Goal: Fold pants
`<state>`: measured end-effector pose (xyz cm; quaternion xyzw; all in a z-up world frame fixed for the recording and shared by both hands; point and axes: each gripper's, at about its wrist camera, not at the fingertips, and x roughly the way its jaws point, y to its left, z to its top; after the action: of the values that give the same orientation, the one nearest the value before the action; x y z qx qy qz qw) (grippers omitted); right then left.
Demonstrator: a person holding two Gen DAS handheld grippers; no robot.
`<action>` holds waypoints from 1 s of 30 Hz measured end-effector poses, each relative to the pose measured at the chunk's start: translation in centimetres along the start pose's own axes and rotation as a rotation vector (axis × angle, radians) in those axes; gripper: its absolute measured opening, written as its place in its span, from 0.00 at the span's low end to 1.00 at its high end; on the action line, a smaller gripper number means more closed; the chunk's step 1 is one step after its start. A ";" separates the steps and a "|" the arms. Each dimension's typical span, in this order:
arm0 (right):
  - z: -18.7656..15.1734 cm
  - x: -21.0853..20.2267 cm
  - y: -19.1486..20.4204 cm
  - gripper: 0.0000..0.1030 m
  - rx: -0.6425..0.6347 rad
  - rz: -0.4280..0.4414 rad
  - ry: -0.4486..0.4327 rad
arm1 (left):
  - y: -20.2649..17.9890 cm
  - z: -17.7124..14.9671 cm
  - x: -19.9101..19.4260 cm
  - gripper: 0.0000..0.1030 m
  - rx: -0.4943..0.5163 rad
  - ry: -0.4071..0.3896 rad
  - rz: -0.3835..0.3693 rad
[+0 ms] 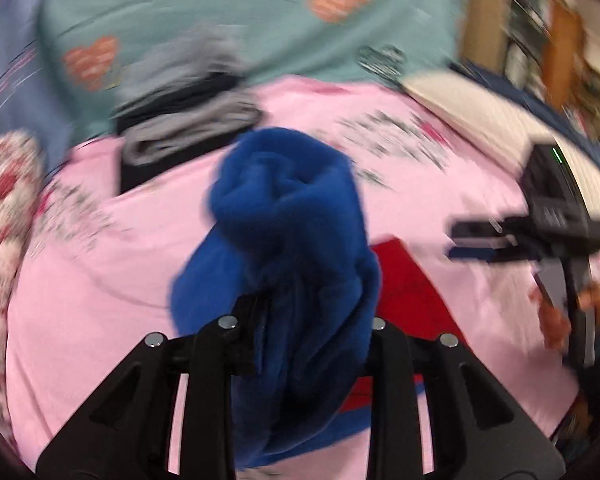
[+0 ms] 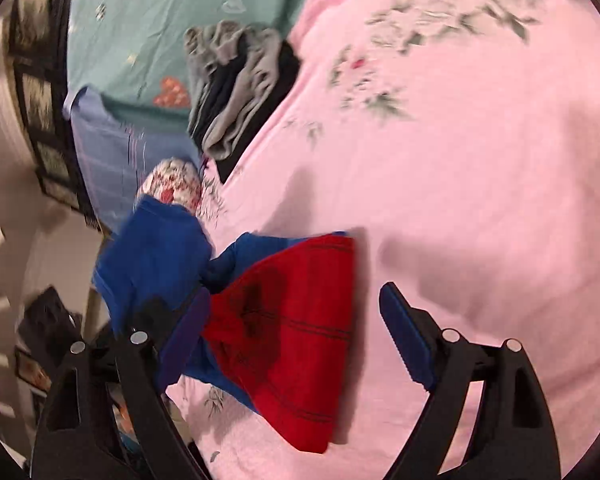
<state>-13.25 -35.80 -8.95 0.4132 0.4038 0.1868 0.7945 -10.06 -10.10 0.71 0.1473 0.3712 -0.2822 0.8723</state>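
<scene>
The pants [image 1: 288, 208] are blue fleece with a red part [image 1: 404, 292], and they lie on a pink flowered bedsheet [image 1: 100, 264]. My left gripper [image 1: 312, 320] is shut on a thick bunch of the blue fabric, which rises lifted and crumpled in front of it. In the right wrist view the red part [image 2: 296, 332] lies flat on the sheet, with blue fabric [image 2: 156, 248] pulled up at its left. My right gripper [image 2: 296, 336] hovers open over the red part, its blue-padded fingers [image 2: 404, 336] wide apart. It also shows as the right gripper [image 1: 480, 240] in the left view.
A pile of grey and black folded clothes [image 2: 236, 88] sits at the far side of the pink sheet [image 2: 480, 200]. Beyond it lie a teal sheet with hearts [image 1: 220, 8] and a flowered pillow [image 2: 172, 180]. Both views are motion-blurred.
</scene>
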 end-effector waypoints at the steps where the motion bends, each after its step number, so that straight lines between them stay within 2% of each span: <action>1: 0.0 -0.3 -0.8 0.84 0.031 0.002 -0.008 | -1.8 -0.3 0.8 0.26 0.054 0.026 -0.012; 4: 0.1 -0.8 -2.1 0.84 0.086 0.038 -0.013 | -6.0 -2.1 3.2 0.26 0.192 0.095 -0.025; 6: 0.3 -0.8 -2.4 0.84 0.089 0.050 -0.011 | -7.3 -2.9 3.7 0.34 0.244 0.098 -0.001; 7: 0.3 -0.9 -2.4 0.84 0.086 0.054 -0.009 | -7.6 -3.2 3.8 0.47 0.264 0.107 -0.007; 8: 0.3 -0.9 -2.3 0.84 0.078 0.056 -0.006 | -7.7 -3.4 3.9 0.56 0.266 0.118 -0.021; 9: 0.3 -0.9 -2.2 0.84 0.069 0.054 -0.003 | -7.7 -3.4 3.8 0.79 0.259 0.124 -0.054; 10: 0.3 -0.8 -1.9 0.84 0.060 0.050 -0.003 | -7.3 -3.4 3.4 0.92 0.242 0.127 -0.106; 11: 0.2 -1.0 -1.7 0.84 0.049 0.041 -0.008 | -6.9 -3.3 2.5 0.97 0.214 0.106 -0.150; 15: 0.0 -1.4 0.2 0.84 -0.024 0.026 -0.033 | -5.4 -3.0 -0.7 0.97 0.140 0.024 -0.267; 16: -0.1 -1.6 1.0 0.84 -0.038 0.066 -0.028 | -4.4 -2.9 -1.5 0.97 0.100 0.012 -0.294; 17: -0.4 -1.7 2.5 0.84 -0.061 0.146 -0.010 | -2.5 -2.8 -2.4 0.97 0.038 -0.006 -0.309; 19: -1.1 -1.7 5.0 0.85 -0.115 0.235 0.007 | 0.2 -2.8 -3.6 0.97 -0.057 -0.027 -0.303; 21: -1.9 -0.9 7.4 0.87 -0.152 0.320 0.045 | 4.7 -3.4 -4.3 0.97 -0.190 -0.039 -0.256; 23: -2.4 1.1 8.5 0.87 -0.133 0.347 0.114 | 7.9 -4.3 -4.5 0.97 -0.287 -0.030 -0.197; 24: -2.5 2.1 8.5 0.87 -0.127 0.314 0.140 | 9.6 -4.8 -4.2 0.97 -0.335 -0.014 -0.169; 26: -3.1 4.8 7.4 0.87 -0.145 0.053 0.196 | 12.0 -6.0 -3.7 0.97 -0.406 0.022 -0.141; 27: -3.4 5.5 6.7 0.87 -0.161 -0.005 0.208 | 12.9 -6.5 -3.3 0.97 -0.431 0.044 -0.141; 30: -3.4 3.5 7.3 0.87 -0.154 0.017 0.199 | 14.1 -7.5 -1.1 0.97 -0.478 0.123 -0.177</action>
<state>-13.60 -27.57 -5.84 0.3337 0.4619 0.2639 0.7782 -6.49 5.05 -2.92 -0.0792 0.4913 -0.2523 0.8299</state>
